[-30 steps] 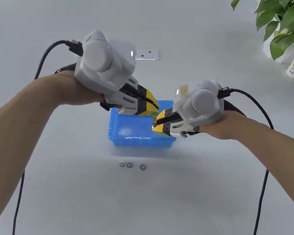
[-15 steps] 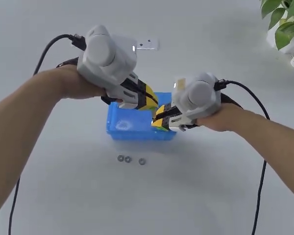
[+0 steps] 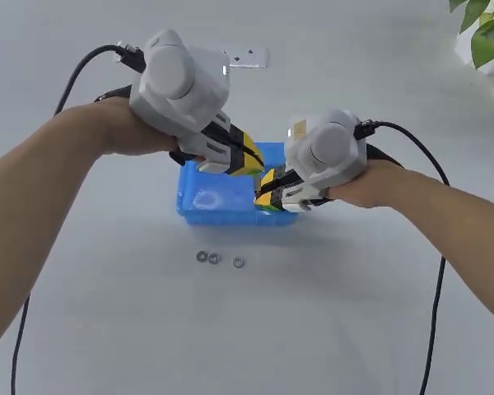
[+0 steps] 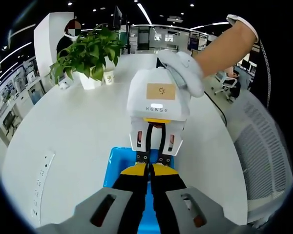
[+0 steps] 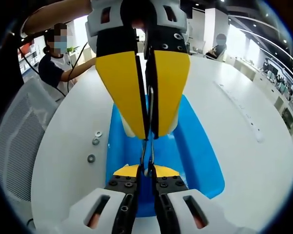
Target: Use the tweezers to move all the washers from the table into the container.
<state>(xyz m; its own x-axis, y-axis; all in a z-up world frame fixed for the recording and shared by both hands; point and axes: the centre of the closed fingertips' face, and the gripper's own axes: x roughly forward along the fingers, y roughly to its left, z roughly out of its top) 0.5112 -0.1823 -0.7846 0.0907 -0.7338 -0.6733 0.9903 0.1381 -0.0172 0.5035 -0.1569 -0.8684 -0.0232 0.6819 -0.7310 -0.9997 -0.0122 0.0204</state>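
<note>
Together over container point(image 3: 218, 217), left tongs point(image 4: 149, 168) and right tongs point(image 5: 147, 171) on tweezers point(image 5: 146, 146).

Your left gripper point(image 4: 149, 168) has its yellow-tipped jaws pressed together over the blue container point(image 4: 113, 168). The right gripper point(image 4: 154, 158) faces yours head-on, tips nearly meeting. A potted plant point(image 4: 88, 51) stands near the far edge of the white surface point(image 4: 78, 126). A power strip point(image 4: 41, 187) lies near another edge.

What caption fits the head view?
Left gripper and right gripper meet over the blue container; three washers lie on the table.
</note>
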